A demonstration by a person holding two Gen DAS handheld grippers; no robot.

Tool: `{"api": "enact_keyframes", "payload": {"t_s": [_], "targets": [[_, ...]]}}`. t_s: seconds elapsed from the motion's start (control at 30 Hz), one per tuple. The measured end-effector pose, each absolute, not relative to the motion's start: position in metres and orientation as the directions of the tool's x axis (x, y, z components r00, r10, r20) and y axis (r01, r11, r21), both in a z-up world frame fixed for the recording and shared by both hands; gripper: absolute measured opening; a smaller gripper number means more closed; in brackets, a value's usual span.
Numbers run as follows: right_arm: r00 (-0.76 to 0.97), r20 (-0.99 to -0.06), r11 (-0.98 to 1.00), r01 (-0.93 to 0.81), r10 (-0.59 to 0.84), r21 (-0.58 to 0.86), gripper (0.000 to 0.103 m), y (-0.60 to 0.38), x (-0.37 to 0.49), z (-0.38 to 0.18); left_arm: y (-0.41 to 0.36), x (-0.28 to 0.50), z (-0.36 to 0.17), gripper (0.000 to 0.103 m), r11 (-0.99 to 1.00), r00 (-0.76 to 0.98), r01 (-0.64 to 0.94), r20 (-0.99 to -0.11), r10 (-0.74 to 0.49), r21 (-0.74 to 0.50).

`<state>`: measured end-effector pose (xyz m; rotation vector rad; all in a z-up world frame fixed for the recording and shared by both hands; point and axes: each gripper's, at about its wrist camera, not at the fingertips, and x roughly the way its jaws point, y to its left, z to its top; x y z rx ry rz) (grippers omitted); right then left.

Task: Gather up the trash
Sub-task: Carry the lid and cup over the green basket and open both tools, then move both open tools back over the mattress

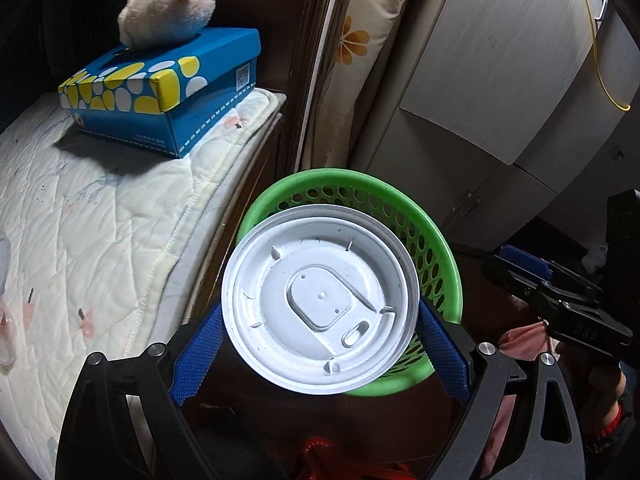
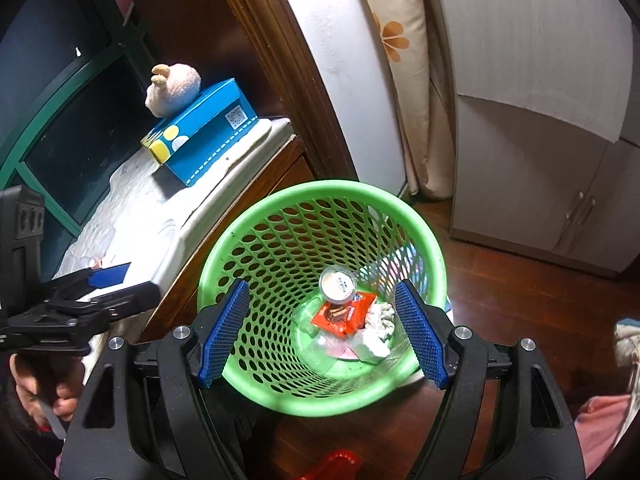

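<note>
My left gripper (image 1: 320,348) is shut on a white plastic cup lid (image 1: 320,300), held flat between its blue pads just above the green perforated waste basket (image 1: 440,240). In the right wrist view the basket (image 2: 280,216) stands on the wooden floor and holds a small round cup (image 2: 338,285), a red wrapper (image 2: 340,316) and crumpled white paper (image 2: 378,320). My right gripper (image 2: 322,332) is open and empty over the basket's near rim. The left gripper (image 2: 108,280) shows at the left edge of that view; the lid is hidden there.
A quilted white pad (image 1: 100,220) covers a low wooden cabinet left of the basket, with a blue tissue box (image 1: 168,88) and a plush toy (image 1: 168,8) on it. A floral curtain (image 1: 360,60) and white wardrobe (image 1: 500,80) stand behind. A red item (image 2: 336,464) lies on the floor.
</note>
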<state>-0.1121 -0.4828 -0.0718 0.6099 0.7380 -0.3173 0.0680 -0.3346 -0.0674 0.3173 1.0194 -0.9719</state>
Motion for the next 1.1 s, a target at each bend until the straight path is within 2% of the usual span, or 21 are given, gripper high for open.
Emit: {"api": "enact_keyframes", "payload": {"t_s": [0.3,0.53,0.93,1.1], "targets": [[0.708,-0.704,0.756,0.489,-0.053,0.435,0.075,-0.49,-0.123,-0.078,-0.363,0.068,-0.085,0.091,0.549,0.109,0.802,-0.847,-0.52,-0.234],[0.711,-0.701,0.76,0.484,-0.053,0.433,0.075,-0.487,-0.126,-0.076,-0.363,0.064,-0.078,0.094,0.532,0.113,0.809,-0.823,-0.557,-0.249],[0.737,-0.675,0.807,0.405,-0.011,0.429,0.075,-0.462,-0.106,-0.056,-0.29,0.074,-0.04,0.094,0.635,0.257,0.742,-0.784,-0.565,-0.214],[0.744,-0.667,0.836,0.353,0.021,0.42,0.075,-0.441,-0.089,-0.047,-0.244,0.091,-0.029,0.094,0.714,0.354,0.678,-0.775,-0.524,-0.174]]}}
